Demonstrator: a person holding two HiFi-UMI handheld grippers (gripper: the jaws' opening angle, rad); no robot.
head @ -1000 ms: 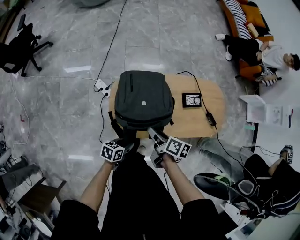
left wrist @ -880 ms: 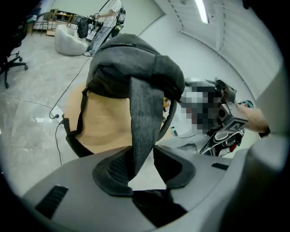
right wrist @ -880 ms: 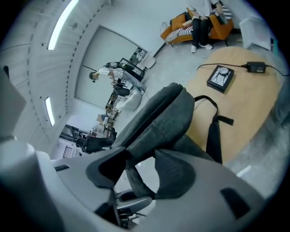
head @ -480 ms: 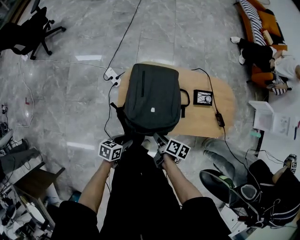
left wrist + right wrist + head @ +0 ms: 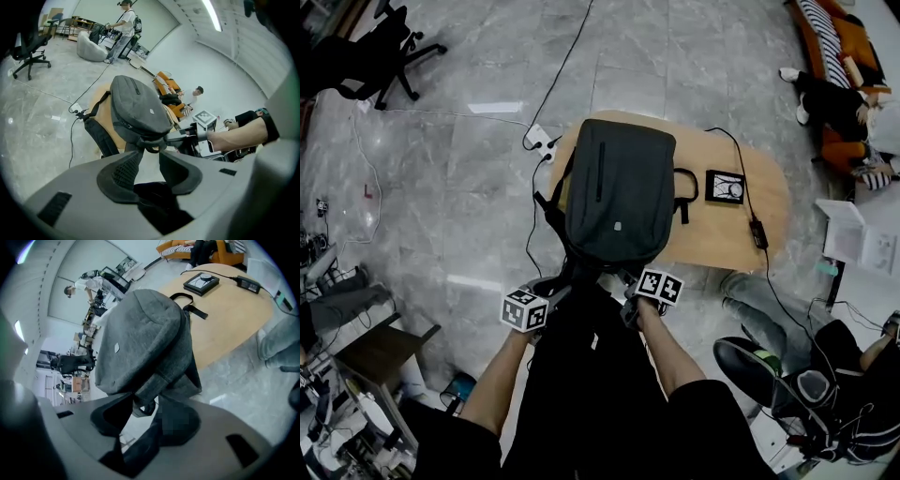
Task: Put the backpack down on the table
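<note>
From the head view, the grey stone floor (image 5: 441, 187) takes up most of the frame, and on it stands the oval wooden table (image 5: 722, 239). The dark backpack (image 5: 619, 192) lies lengthwise on the part of the table toward the view's left. Its near end reaches past the table edge toward the person. Only this view shows the whole bag against the tabletop; it does not show the jaws clearly, but the two gripper views do. In its own view, the left gripper (image 5: 149, 154) has its jaws spread wide with nothing between the pads. The bag's top handle loop (image 5: 151, 144) sits just beyond its tips. The same view shows the other gripper reaching in to that end from the right. In its own view, the right gripper (image 5: 145, 396) is about half open, and its jaws are easing apart. A grey strap (image 5: 152, 380) from the bag's near end runs down between them and fills the gap at the tips. The bag's body rises directly ahead of that gripper, over the table edge. Further along the table, clear of the bag, sit a small black square object (image 5: 726, 186) and a cabled power brick (image 5: 757, 230).
</note>
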